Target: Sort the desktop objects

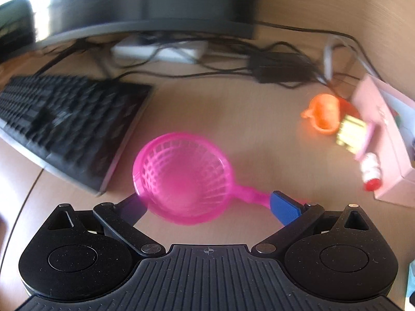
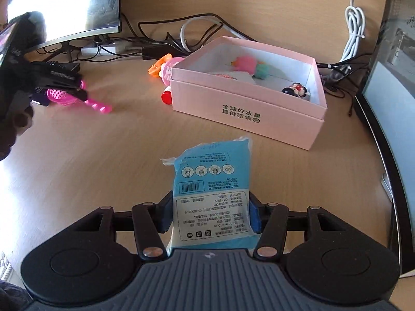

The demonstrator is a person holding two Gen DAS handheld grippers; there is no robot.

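Observation:
My left gripper [image 1: 207, 204] is open, with a pink toy strainer [image 1: 181, 176] between its fingers, its handle by the right blue pad [image 1: 285, 206]; whether the pads touch it is unclear. The right wrist view shows the left gripper [image 2: 62, 88] at the strainer [image 2: 75, 98]. My right gripper [image 2: 210, 215] is shut on a blue tissue pack [image 2: 212, 194], held above the desk. An open pink box [image 2: 249, 108] lies ahead of it with plush toys and a small figure inside.
A black keyboard [image 1: 67, 127] lies left of the strainer. An orange toy cup [image 1: 324, 114], a yellow toy and a small bottle [image 1: 371, 173] sit by the box's left side [image 1: 384, 140]. Cables, a power strip [image 2: 101, 49] and a monitor [image 2: 64, 7] are behind.

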